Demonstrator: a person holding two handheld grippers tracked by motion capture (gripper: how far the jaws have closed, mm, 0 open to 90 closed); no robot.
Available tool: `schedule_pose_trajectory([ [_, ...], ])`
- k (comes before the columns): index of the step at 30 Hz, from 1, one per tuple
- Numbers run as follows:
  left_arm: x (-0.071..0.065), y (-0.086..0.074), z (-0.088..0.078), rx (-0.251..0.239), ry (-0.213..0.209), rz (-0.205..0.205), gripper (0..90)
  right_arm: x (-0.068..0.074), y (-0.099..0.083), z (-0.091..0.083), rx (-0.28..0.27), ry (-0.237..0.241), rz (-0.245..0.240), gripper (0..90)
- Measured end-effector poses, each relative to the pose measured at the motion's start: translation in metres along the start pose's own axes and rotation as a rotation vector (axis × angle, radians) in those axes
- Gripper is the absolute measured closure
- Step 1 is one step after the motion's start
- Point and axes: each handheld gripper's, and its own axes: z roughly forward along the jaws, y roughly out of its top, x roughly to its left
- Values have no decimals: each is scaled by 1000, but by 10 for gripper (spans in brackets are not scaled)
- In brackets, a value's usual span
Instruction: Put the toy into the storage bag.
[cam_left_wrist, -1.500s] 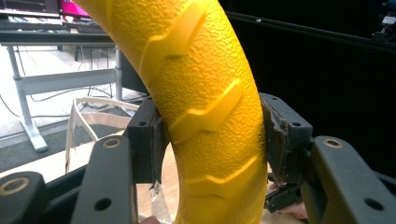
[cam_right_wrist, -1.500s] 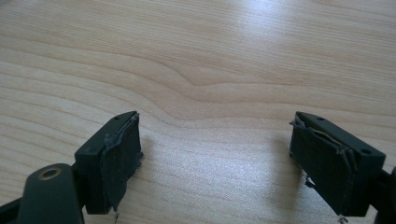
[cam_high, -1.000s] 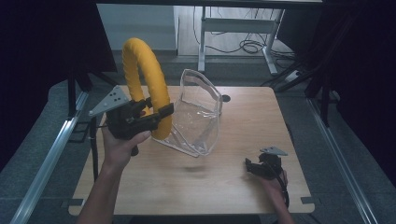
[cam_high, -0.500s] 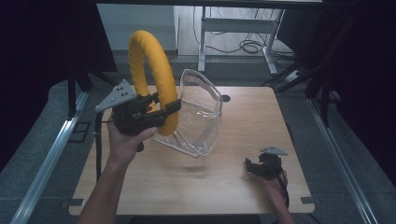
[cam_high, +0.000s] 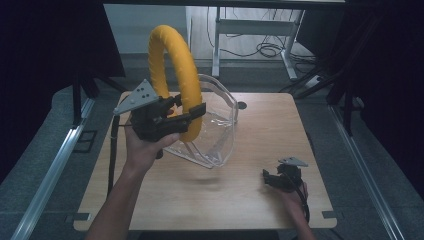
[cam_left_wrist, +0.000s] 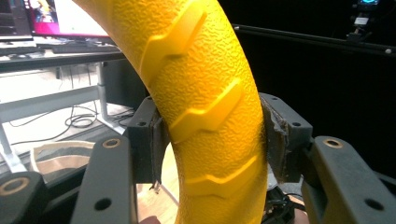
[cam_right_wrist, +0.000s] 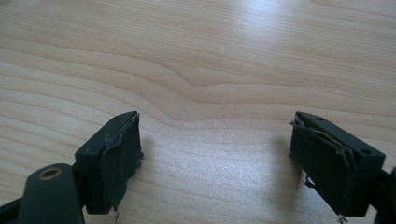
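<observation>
A thick yellow ring (cam_high: 172, 75) with raised ridges (cam_left_wrist: 205, 93) is held up above the left part of the wooden table (cam_high: 260, 125). My left gripper (cam_high: 192, 112) is shut on its lower right arc, both pads pressing its sides (cam_left_wrist: 208, 149). A clear plastic bag (cam_high: 212, 127) stands on the table just behind and right of the ring. My right gripper (cam_high: 270, 179) rests low near the table's front right, jaws wide apart with only bare wood between them (cam_right_wrist: 215, 158).
A white-framed desk (cam_high: 250, 27) and loose cables (cam_high: 265, 50) lie on the floor beyond the table. Metal rails (cam_high: 55, 165) run along both sides of the table. A small dark hole (cam_high: 242, 105) sits near the table's far edge.
My left gripper has carried the yellow ring up and slightly to the right, nearer the clear bag. The right gripper has stayed where it was.
</observation>
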Motion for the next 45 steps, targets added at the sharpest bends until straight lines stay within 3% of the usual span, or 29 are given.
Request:
schedule_pose_trajectory([
  [20,-17,12,30,11,-69,18,466,0,0,0,-1,-1,-4,167],
  [45,-18,-5,82,35,-147,-34,466,0,0,0,-2,-1,-1,167],
])
